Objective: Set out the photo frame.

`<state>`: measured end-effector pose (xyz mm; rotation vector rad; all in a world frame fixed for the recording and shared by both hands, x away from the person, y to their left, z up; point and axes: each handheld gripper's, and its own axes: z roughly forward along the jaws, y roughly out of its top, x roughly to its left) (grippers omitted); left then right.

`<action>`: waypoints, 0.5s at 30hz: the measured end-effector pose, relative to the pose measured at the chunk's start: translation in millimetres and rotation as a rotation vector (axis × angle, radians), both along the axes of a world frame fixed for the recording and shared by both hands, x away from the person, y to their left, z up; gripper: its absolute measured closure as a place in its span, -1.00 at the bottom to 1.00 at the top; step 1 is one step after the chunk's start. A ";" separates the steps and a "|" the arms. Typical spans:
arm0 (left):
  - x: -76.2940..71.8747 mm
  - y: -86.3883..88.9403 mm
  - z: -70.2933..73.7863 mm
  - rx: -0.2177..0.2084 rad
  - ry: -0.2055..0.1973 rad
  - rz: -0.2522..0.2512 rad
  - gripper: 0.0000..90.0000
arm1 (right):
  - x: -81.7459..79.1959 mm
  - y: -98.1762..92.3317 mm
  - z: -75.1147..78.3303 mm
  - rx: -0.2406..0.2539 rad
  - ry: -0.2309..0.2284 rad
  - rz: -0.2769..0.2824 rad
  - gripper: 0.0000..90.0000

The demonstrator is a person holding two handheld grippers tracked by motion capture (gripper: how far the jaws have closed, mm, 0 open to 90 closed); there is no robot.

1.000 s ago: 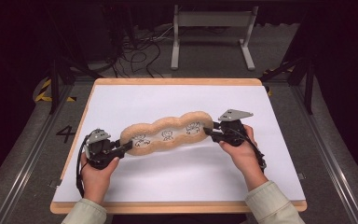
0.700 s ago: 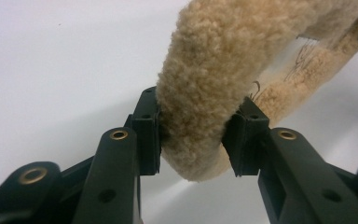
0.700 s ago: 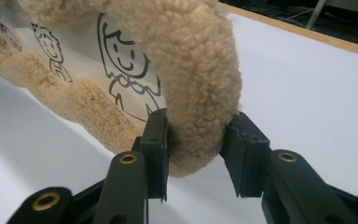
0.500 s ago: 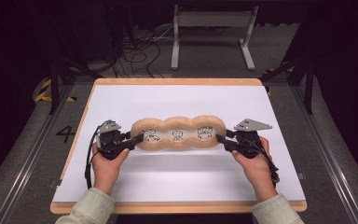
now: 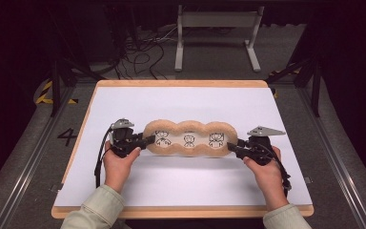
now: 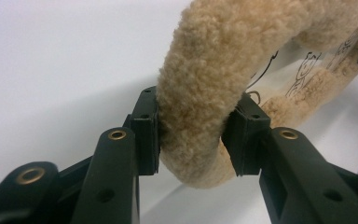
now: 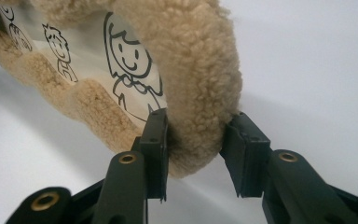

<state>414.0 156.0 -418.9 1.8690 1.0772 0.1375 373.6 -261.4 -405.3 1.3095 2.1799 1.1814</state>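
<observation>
The fleecy cushion (image 5: 189,139) with three drawn figures spans the middle of the white tabletop (image 5: 190,183); the left gripper (image 5: 142,141) clamps its 9 o'clock end, the right gripper (image 5: 234,148) its 3 o'clock end.

left gripper (image 5: 146,141): pointing inward, jaws part closed, clamped | right gripper (image 5: 232,146): pointing inward, jaws part closed, clamped | forearms: entering from below

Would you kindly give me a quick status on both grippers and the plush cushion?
Left gripper and right gripper each clamped on one end of the plush cushion. Cushion stretched between them over the white board. Nothing in the way.
</observation>
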 end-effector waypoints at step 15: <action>0.2 -1.4 -9.4 0.021 0.038 -0.011 0.36 | 4.3 -2.8 -9.7 -0.006 0.034 0.018 0.39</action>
